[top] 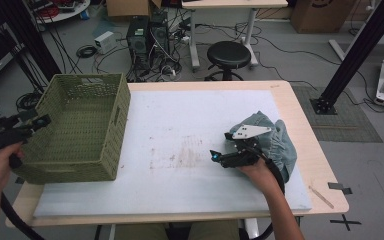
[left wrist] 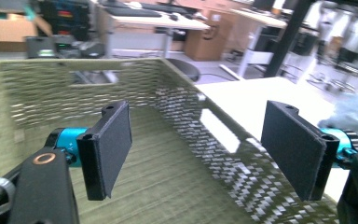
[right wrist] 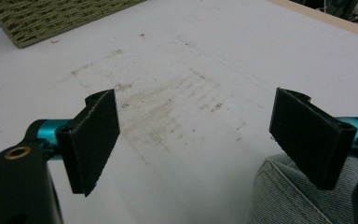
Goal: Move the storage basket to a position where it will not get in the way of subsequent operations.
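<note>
A green woven basket (top: 75, 150) stands on the left part of the white mat (top: 190, 115). My left gripper (top: 41, 121) hovers at the basket's left rim. In the left gripper view this gripper (left wrist: 198, 135) is open, looking down into the bare basket (left wrist: 168, 186) with nothing between its pads. A crumpled blue denim cloth (top: 280, 142) lies at the mat's right side. My right gripper (top: 221, 146) rests low at the cloth's left edge, pointing left. In its own view it (right wrist: 196, 126) stands open over the stained mat, with denim (right wrist: 284, 200) under its right jaw.
The mat's middle (right wrist: 177, 93) carries brownish smudges. The wooden table (top: 305, 130) ends just right of the cloth. Behind the table stand a black stool (top: 228, 55), computer towers (top: 147, 40) and tangled cables. A black frame post (top: 355, 55) rises at the right.
</note>
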Demonstrator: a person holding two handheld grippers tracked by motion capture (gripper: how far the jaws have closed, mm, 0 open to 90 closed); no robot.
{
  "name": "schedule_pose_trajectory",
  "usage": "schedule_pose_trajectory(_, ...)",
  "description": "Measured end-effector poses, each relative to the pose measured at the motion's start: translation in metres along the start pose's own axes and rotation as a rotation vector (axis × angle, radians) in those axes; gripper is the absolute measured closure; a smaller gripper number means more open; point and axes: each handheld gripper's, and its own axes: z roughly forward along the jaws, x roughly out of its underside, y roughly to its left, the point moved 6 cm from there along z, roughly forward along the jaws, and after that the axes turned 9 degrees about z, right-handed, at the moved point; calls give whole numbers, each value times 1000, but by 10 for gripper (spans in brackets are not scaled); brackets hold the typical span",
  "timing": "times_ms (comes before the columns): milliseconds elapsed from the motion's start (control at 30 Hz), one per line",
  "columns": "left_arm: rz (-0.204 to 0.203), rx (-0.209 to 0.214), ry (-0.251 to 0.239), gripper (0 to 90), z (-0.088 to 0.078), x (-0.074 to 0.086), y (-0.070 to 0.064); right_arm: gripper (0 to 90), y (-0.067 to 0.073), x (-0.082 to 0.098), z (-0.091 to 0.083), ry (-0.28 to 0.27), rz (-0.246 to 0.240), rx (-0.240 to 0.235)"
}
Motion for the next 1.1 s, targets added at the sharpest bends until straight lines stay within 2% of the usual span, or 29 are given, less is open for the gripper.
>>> schedule_pose_trajectory(167, 36, 80, -14, 245, 22, -8, -34, 163, -3, 0, -6, -14, 4, 7)
schedule_pose_trajectory(300, 80, 143, -25, 245, 42, -13, -63, 163, -6, 1, -10, -23, 11, 9)
schedule_pose_trajectory(367, 93, 170, -20, 235, 52, -13, -76, 162, -8, 2, -12, -29, 13, 12)
schedule_pose_trajectory(467, 135, 202, -12, 213, 72, -13, -98, 163, -9, 2, -14, -35, 15, 12)
schedule_pose_trajectory(633, 161, 255, 19, 213, 105, -9, -133, 163, -11, 1, -17, -44, 18, 12)
schedule_pose_trajectory(767, 183, 286, 44, 213, 129, -2, -158, 162, -14, 1, -20, -51, 22, 17)
schedule_pose_trajectory(800, 182, 278, 62, 213, 133, -1, -160, 163, -16, 1, -21, -51, 24, 19)
schedule_pose_trajectory(833, 172, 270, 55, 213, 137, -2, -164, 163, -17, 2, -22, -53, 24, 20)
schedule_pose_trajectory(867, 177, 274, 35, 213, 140, -3, -167, 163, -18, 2, -23, -52, 28, 22)
schedule_pose_trajectory(900, 184, 280, 36, 213, 143, -2, -170, 163, -18, 2, -23, -54, 29, 23)
schedule_pose_trajectory(1100, 215, 309, 68, 213, 159, 3, -192, 162, -21, 3, -25, -57, 29, 21)
